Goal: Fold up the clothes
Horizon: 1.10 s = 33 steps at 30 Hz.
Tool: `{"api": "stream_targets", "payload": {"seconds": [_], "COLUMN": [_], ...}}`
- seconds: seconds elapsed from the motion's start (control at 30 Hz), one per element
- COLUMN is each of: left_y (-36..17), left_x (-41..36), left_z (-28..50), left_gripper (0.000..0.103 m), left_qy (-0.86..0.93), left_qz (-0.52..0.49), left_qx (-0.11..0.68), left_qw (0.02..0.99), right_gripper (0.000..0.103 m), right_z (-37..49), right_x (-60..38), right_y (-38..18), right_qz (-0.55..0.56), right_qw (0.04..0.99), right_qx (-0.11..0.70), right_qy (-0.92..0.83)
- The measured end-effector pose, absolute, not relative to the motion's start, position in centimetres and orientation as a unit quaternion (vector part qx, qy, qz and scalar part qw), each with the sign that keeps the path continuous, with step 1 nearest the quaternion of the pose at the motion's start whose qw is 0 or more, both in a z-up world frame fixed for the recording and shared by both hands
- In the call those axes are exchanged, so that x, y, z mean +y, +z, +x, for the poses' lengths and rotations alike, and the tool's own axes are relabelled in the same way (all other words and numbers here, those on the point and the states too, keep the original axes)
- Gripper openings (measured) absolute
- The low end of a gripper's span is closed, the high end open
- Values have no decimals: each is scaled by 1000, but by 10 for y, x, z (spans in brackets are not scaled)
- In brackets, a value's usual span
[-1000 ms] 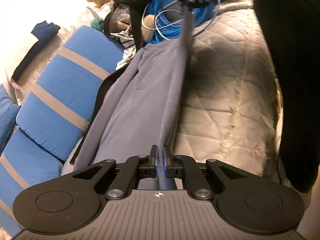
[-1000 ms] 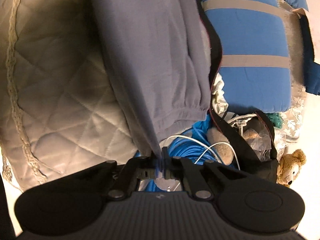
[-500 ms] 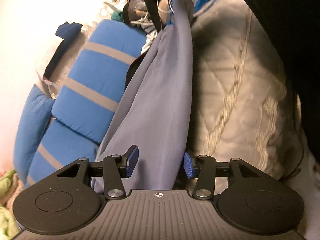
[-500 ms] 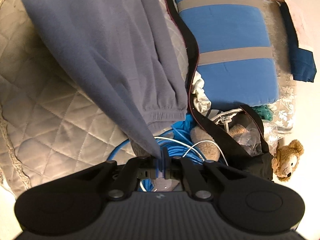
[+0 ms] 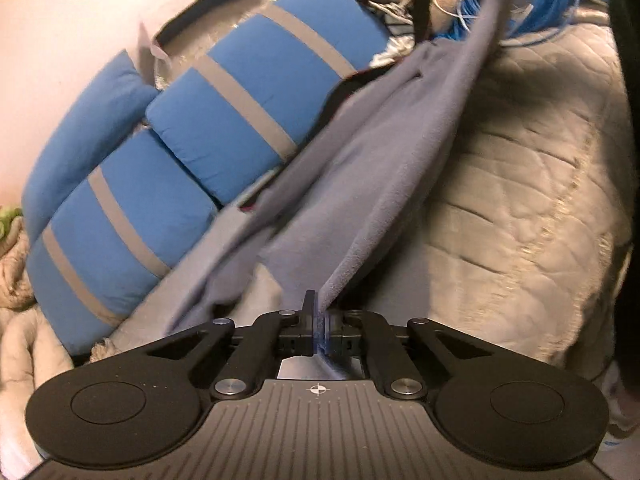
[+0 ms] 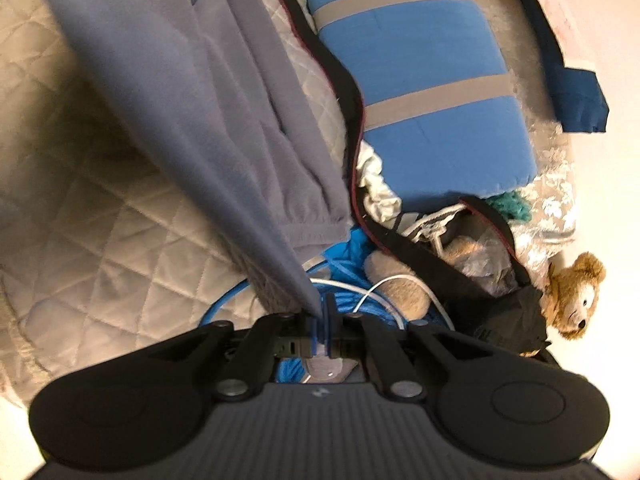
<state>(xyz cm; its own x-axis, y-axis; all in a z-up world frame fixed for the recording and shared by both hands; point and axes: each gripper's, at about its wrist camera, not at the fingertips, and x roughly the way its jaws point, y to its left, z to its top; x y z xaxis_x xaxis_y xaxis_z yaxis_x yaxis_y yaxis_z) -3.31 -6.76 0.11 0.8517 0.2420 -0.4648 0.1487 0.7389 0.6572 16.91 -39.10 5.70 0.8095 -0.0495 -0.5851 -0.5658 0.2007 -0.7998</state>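
Quilted bedding point(image 5: 520, 208) fills the frame's right; grey trousers point(image 5: 384, 168) are stretched above it, pinched by left gripper point(image 5: 320, 320) and right gripper point(image 6: 320, 320). Laying flat seems next.

Two fisheye views, each from a camera mounted just behind a hand-held gripper, looking forward along its fingers and angled downward at a bed.

The left wrist view sits close above the left hand-held gripper point(image 5: 319, 322), facing along a grey garment point(image 5: 384, 168) toward a tangle of blue cable point(image 5: 536, 4) at the far end.

The right wrist view sits close behind the right hand-held gripper point(image 6: 320, 322), facing back along the same garment point(image 6: 192, 92) from the cable end.

The two cameras look toward each other. Both take in the garment, the quilted bed cover point(image 5: 520, 184), the blue striped cushions point(image 6: 420, 92) and the blue cable point(image 6: 348, 256).
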Motion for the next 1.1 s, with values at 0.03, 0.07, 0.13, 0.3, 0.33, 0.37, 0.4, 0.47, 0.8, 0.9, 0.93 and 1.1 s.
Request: {"api": "stream_targets", "payload": {"seconds": [0.03,0.07,0.13,0.3,0.33,0.37,0.4,0.47,0.8,0.9,0.93,1.1], "left_y": [8,17,35,85,93,102,109,117,71,66,66,69], "left_x": [-64,-60,-54,-50,-52,-55,-59,-66,-63,-44,-38,-18], "left_z": [-33,-33,-31,-18,-15,-13,-12,-11,15,20,20,15], "left_gripper": [3,3,3,3,3,3,3,3,3,3,3,4], "left_qy": [28,30,34,44,45,42,33,9,-80,-82,-82,-81], "left_qz": [373,388,423,501,511,514,509,490,416,383,370,326], "left_qx": [262,249,223,152,140,130,127,134,221,235,236,229], "left_qw": [890,887,878,851,847,847,850,861,879,889,895,914], "right_gripper": [8,8,8,8,8,8,8,8,10,20,25,62], "right_z": [166,162,156,144,143,141,140,138,145,147,148,143], "right_x": [-392,-392,-392,-388,-388,-387,-387,-388,-391,-389,-388,-381], "right_y": [55,54,50,45,44,44,44,41,23,17,16,26], "right_qz": [-605,-603,-600,-596,-595,-593,-592,-591,-572,-574,-573,-539], "right_qw": [733,733,733,731,732,733,733,732,727,716,713,711], "right_qx": [257,260,266,273,274,275,276,282,330,345,352,379], "right_qy": [177,178,181,188,188,188,188,186,189,196,199,247]}}
